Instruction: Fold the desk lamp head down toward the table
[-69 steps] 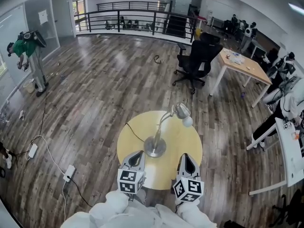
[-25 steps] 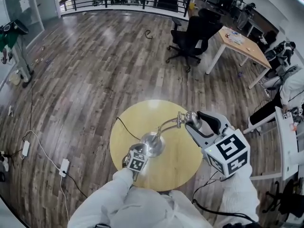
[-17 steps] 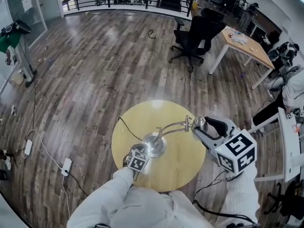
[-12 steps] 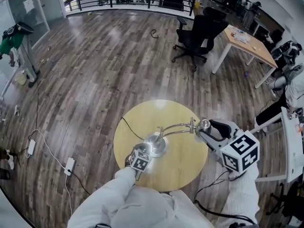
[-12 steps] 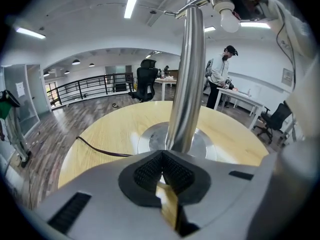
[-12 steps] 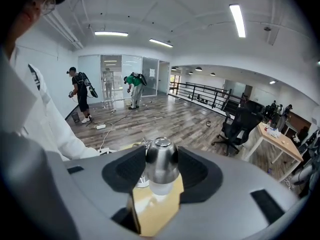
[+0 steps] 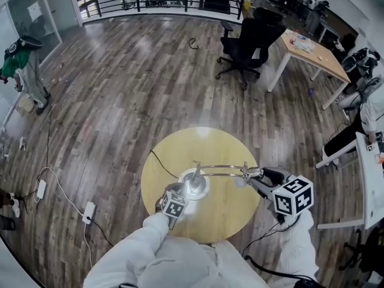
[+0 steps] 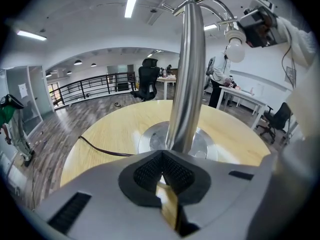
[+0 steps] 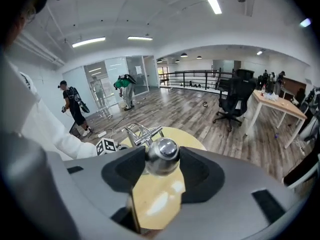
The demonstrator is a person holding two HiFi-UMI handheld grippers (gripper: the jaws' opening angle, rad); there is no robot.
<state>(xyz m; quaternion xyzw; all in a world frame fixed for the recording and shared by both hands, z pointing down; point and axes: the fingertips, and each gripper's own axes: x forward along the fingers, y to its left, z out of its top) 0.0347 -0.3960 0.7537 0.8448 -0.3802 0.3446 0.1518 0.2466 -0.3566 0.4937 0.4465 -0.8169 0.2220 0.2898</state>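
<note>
A chrome desk lamp stands on the round yellow table [image 7: 157, 161], its round base [image 7: 195, 186] near the middle. Its arm [image 7: 219, 168] now lies about level, reaching right to the lamp head [image 7: 254, 173] with a white bulb [image 7: 239, 183] below it. My right gripper [image 7: 259, 177] is shut on the chrome lamp head [image 9: 162, 153], which sits between both pads. My left gripper [image 7: 182, 192] is shut, its tips down at the base [image 8: 150, 140] just in front of the upright post [image 8: 186, 84].
A black cord [image 7: 161, 162] runs off the table's left edge to a power strip [image 7: 89, 210] on the wood floor. A black office chair [image 7: 246, 41] and a wooden desk [image 7: 312, 50] stand far behind. A white desk [image 7: 367, 188] is at the right.
My right gripper has come down and to the right with the lamp head, and the lamp arm has swung from slanting up to about level. The left gripper stays at the base.
</note>
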